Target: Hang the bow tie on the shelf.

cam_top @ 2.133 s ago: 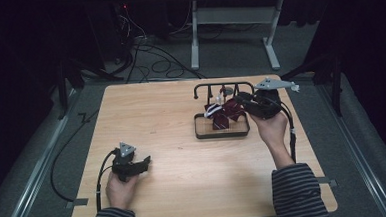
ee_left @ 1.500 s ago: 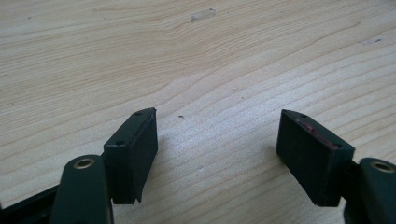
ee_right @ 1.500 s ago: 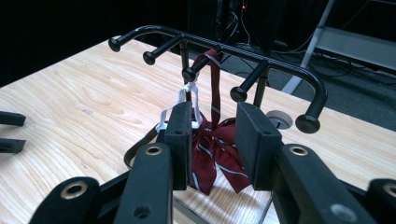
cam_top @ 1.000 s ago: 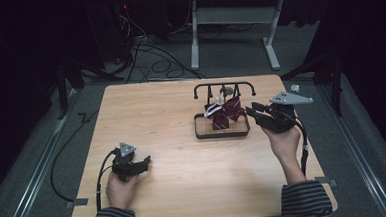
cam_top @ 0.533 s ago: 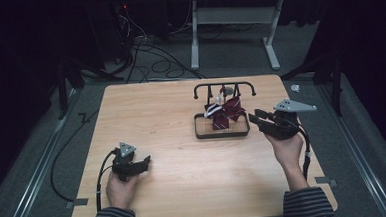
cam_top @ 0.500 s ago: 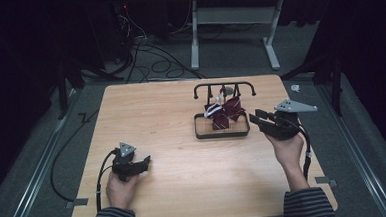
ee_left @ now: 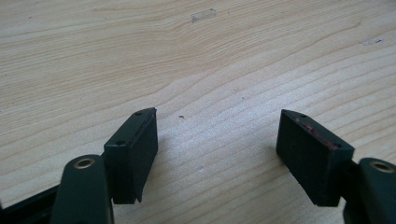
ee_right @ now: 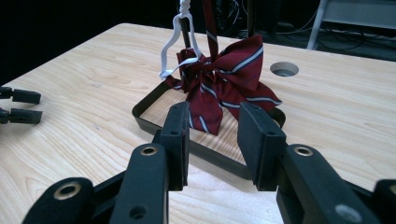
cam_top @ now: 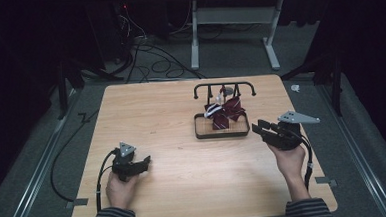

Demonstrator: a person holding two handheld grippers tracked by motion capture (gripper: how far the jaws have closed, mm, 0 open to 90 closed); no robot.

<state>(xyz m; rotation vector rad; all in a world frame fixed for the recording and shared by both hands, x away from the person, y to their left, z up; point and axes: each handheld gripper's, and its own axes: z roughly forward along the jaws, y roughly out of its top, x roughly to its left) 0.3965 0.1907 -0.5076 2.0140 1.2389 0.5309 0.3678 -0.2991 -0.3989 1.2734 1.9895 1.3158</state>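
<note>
Striped bow tie on black rack, tray rim before right hand-held gripper

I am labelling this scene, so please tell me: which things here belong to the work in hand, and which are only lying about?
Belong to the work:
- bow tie, dark red with stripes, hanging on the rack
- rack with tray
- right gripper, open, beside the tray

Lying about:
- left gripper, open, resting on the table
- cables on the floor
</note>
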